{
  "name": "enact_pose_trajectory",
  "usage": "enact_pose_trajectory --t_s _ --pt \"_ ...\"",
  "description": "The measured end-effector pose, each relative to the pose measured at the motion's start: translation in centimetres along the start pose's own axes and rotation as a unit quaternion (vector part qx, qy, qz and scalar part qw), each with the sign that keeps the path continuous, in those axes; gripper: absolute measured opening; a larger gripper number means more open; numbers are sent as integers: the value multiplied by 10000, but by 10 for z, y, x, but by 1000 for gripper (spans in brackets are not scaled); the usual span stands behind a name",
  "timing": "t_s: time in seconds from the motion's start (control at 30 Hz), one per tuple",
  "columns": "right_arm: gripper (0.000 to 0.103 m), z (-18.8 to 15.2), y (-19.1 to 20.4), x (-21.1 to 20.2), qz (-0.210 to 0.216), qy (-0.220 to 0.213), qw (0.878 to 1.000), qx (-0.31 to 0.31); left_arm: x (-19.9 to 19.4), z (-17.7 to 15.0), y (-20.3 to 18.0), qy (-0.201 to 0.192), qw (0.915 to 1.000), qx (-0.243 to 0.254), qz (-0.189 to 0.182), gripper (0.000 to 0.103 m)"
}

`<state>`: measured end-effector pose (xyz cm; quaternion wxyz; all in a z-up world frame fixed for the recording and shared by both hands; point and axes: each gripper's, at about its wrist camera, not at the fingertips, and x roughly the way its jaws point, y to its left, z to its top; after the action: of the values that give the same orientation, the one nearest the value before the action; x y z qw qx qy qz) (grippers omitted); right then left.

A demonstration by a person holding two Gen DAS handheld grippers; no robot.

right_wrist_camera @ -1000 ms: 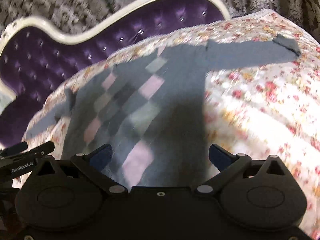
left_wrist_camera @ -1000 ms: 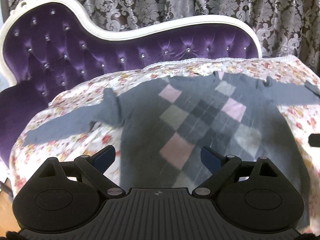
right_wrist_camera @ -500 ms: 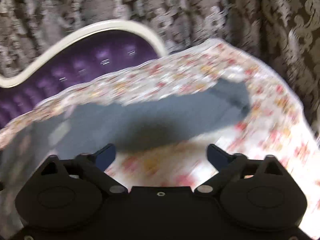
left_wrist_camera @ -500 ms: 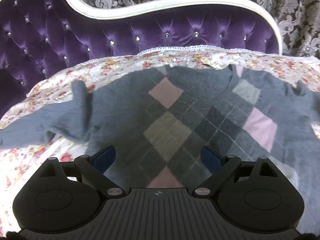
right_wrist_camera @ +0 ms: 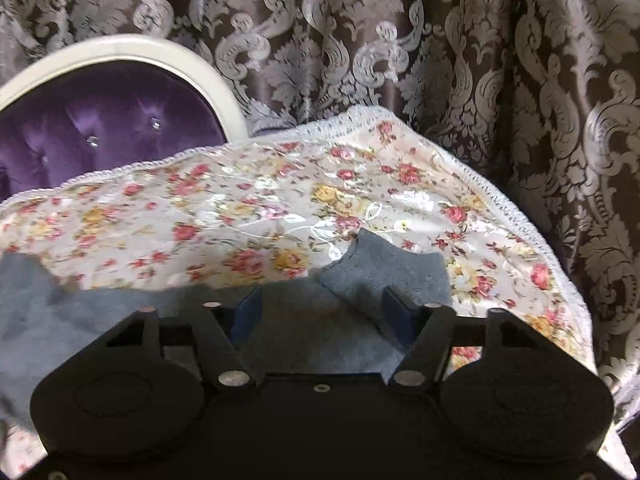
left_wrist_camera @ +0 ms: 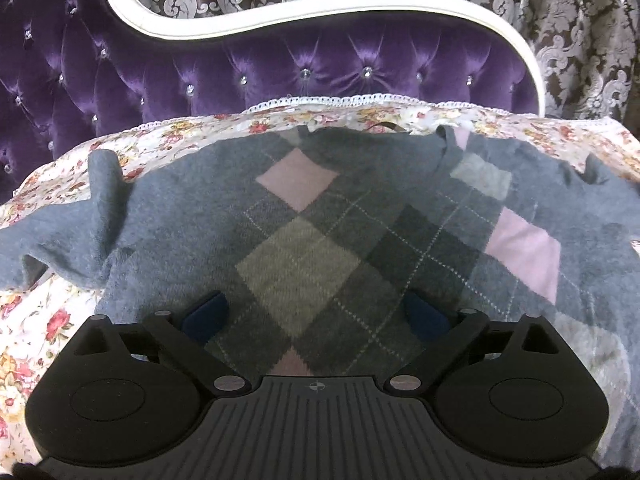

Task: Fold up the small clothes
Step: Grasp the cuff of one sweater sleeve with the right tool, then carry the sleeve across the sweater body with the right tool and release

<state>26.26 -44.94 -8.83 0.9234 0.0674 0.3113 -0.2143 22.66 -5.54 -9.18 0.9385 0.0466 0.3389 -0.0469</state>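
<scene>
A grey argyle sweater [left_wrist_camera: 360,240] lies spread on the floral cloth [right_wrist_camera: 280,200] covering the purple sofa [left_wrist_camera: 240,68]. The left hand-held gripper [left_wrist_camera: 316,316] hovers over its chest, jaws wide, empty. The right hand-held gripper [right_wrist_camera: 320,312] has just been closing, jaws half-narrowed around the sleeve cuff [right_wrist_camera: 392,268], pads not yet pressing.

Soft, even indoor light fell on my sweater [left_wrist_camera: 320,240] with sheen on the purple velvet sofa [left_wrist_camera: 280,68] and glare on the glossy floral cover [right_wrist_camera: 280,208], while fisheye bending curved the edges and my right view stayed slightly blurred.
</scene>
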Motion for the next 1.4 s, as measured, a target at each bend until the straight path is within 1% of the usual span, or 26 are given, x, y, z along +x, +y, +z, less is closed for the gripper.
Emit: enact_pose_trajectory --t_s 0.13,0.17,0.2,0.27,0.3,0.33,0.37,0.43,0.53,0.6,0.67,0.77,0.87,0.93,1.0,1.07,1.1,1.17,1.23,1.27,1.33,1.4 --pt "65 -6 -7 22 -88 85 9999 -84 3 2 -3 1 10000 38 35 101" --pt "65 -9 -8 24 -87 32 9999 -144 5 2 -3 10 10000 27 41 103" --pt "63 -11 -11 24 -45 -71 9998 -180 6 2 -3 14 10000 9 31 103" --pt "56 -13 -19 24 -31 -141 9998 -150 7 1 -2 17 10000 14 30 103" --pt "41 -13 -24 23 -22 -162 9998 -95 7 1 -2 16 10000 15 33 103" --pt "22 -12 -31 21 -30 -169 9999 -16 7 1 -2 15 10000 13 33 103" --pt "15 -10 -37 22 -2 -141 9999 75 7 1 -2 19 10000 11 32 103" --pt "9 -7 -51 19 154 -84 9993 324 7 1 -2 18 10000 9 34 103" --pt "9 0 -66 7 142 -13 9985 521 7 1 -2 24 10000 -5 26 103" --pt "9 6 -72 -4 192 -46 9977 652 8 1 -1 37 10000 -20 15 103" --pt "9 16 -75 -22 340 -157 9961 799 8 2 0 50 10000 -38 11 103" --pt "9 36 -64 -53 595 -408 9944 767 7 2 0 50 10000 -57 19 103" --pt "9 60 -37 -89 1012 -684 9906 622 7 4 0 102 9999 -72 36 103" --pt "9 76 -12 -115 1354 -869 9857 495 7 9 3 229 9997 -117 -32 102" --pt "9 88 19 -140 1757 -994 9788 358 5 15 11 380 9988 -273 -130 99" --pt "9 96 56 -164 2167 -1075 9702 165 -2 17 23 402 9976 -513 -240 92" --pt "9 97 75 -174 2389 -1108 9647 47 -6 18 30 395 9971 -600 -250 92" --pt "9 95 114 -190 2826 -1093 9529 -108 -14 17 43 353 9969 -681 -182 92" --pt "9 86 157 -200 3279 -1004 9390 -258 -22 15 57 305 9969 -714 -111 92" --pt "9 80 174 -202 3440 -969 9333 -343 -25 13 64 299 9969 -724 -75 92" --pt "9 63 215 -202 3726 -836 9224 -573 -31 10 78 285 9968 -742 -3 92" --pt "9 41 255 -191 4013 -556 9115 -716 -34 7 93 281 9968 -749 89 92"
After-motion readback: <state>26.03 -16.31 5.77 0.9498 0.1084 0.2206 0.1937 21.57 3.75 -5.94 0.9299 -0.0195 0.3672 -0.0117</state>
